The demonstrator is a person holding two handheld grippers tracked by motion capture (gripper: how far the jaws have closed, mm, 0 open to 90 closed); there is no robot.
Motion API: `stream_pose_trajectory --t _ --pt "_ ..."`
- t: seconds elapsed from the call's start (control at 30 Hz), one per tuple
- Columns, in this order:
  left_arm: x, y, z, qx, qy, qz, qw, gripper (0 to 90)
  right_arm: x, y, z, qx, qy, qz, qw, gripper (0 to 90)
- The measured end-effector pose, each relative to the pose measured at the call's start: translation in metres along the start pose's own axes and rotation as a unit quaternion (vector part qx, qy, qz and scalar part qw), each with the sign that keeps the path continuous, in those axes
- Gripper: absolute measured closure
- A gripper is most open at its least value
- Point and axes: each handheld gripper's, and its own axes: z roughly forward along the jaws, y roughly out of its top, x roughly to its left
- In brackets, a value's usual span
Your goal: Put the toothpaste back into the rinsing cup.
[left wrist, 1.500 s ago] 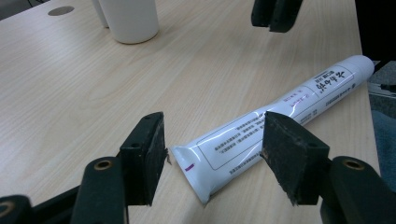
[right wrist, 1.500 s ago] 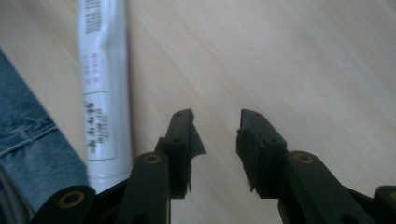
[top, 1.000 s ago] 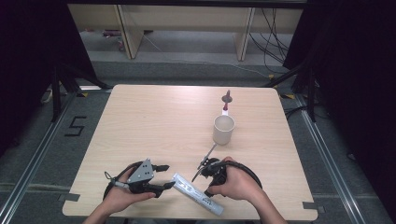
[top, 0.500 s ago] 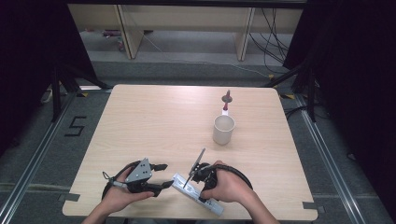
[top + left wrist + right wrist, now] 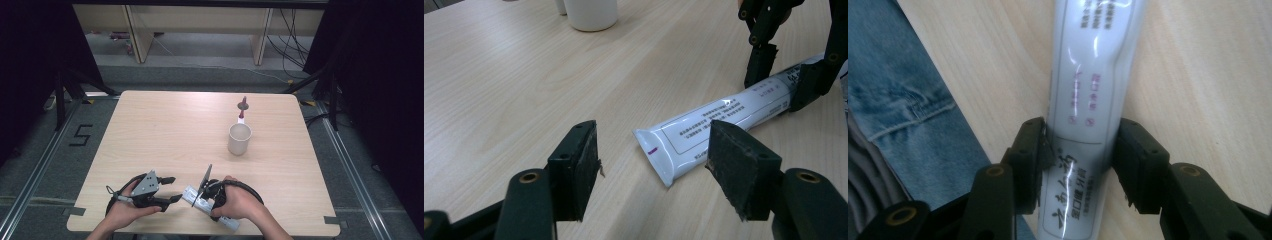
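Step in hand: the right gripper [image 5: 1080,165] straddles the white toothpaste tube [image 5: 1093,85], one jaw on each flank, set for a pick-up off the worktop [image 5: 165,135].
Tube position: lying flat near the worktop's front edge, its crimped flat end [image 5: 656,155] towards the left gripper [image 5: 654,165], its other end under the right hand [image 5: 235,202].
Right gripper state: jaws apart and flanking the tube; they have just been opening, and in the right gripper view the pads sit right at the tube's sides, so I cannot call it a firm clamp yet.
Left gripper state: jaws wide apart with nothing between them, hovering just short of the crimped end.
How to do it well: I'd say close squarely across the tube's width, pads flat on both flanks, low enough that the tube cannot roll out. Squeeze gently; a soft tube will likely buckle if pinched hard. Lift level, because the long free end will want to droop.
Bystanders: the white cup [image 5: 239,138] and the small dark red piece [image 5: 243,105] behind it stand well away towards the far right.
Change from a second ago: the right gripper has come down over the tube and now stands more upright, with its grey plate [image 5: 205,179] edge-on. The left gripper has hardly moved; the cup sits where it was.
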Motion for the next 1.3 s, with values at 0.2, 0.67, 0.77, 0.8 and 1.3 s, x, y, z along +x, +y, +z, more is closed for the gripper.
stream_pose_trajectory --t 0.2,0.67,0.77,0.8,1.3 --pt "0.003 -0.001 -0.004 -0.001 0.008 -0.003 1.0000 36.9 0.000 0.002 0.003 0.002 0.008 -0.006 1.0000 57.4" --pt "0.005 -0.004 -0.005 -0.002 0.007 -0.009 0.9999 37.0 -0.003 0.000 0.002 -0.012 0.010 0.000 0.9999 70.1" --pt "0.006 -0.004 -0.005 -0.001 0.008 -0.010 0.9999 37.0 -0.004 -0.005 0.000 -0.030 0.005 -0.009 0.9995 72.1" --pt "0.006 -0.004 -0.005 0.000 0.010 -0.009 0.9999 37.0 -0.003 -0.005 -0.002 -0.025 -0.010 -0.007 0.9996 72.7" --pt "0.010 -0.001 -0.009 -0.030 0.025 -0.033 0.9987 37.1 -0.017 -0.023 -0.008 -0.110 -0.014 0.028 0.9934 76.5"
